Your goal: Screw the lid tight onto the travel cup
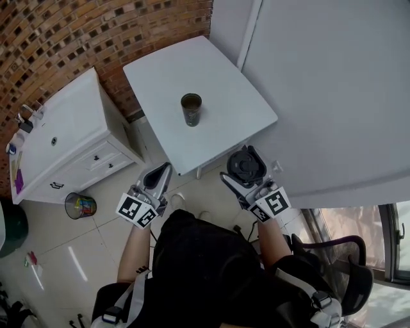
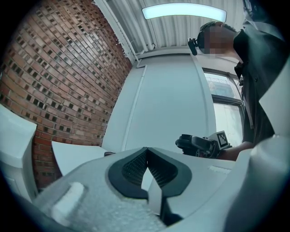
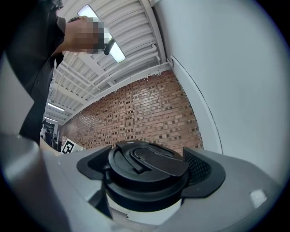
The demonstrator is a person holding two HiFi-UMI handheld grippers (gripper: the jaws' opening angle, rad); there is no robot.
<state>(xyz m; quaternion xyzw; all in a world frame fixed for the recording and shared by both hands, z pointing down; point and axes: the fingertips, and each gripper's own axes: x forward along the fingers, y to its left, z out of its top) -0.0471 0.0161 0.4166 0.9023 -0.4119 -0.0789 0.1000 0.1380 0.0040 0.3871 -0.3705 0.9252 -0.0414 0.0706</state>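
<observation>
Right gripper clamped on lid — between 4 and 5 o'clock of cup, which stands open on table. My left gripper — jaws together, empty — at cup's 7 o'clock.

You have bright, even light. In the head view the white surface is cleanly lit and the travel cup casts only a soft, faint shadow. In your left gripper view the ceiling light strip glares, the window is blown to white, and the near fingers look soft. In your right gripper view the black lid carries a dull sheen. Both gripper views bulge strongly, curving the brick wall, and fall to black at the corners.
</observation>
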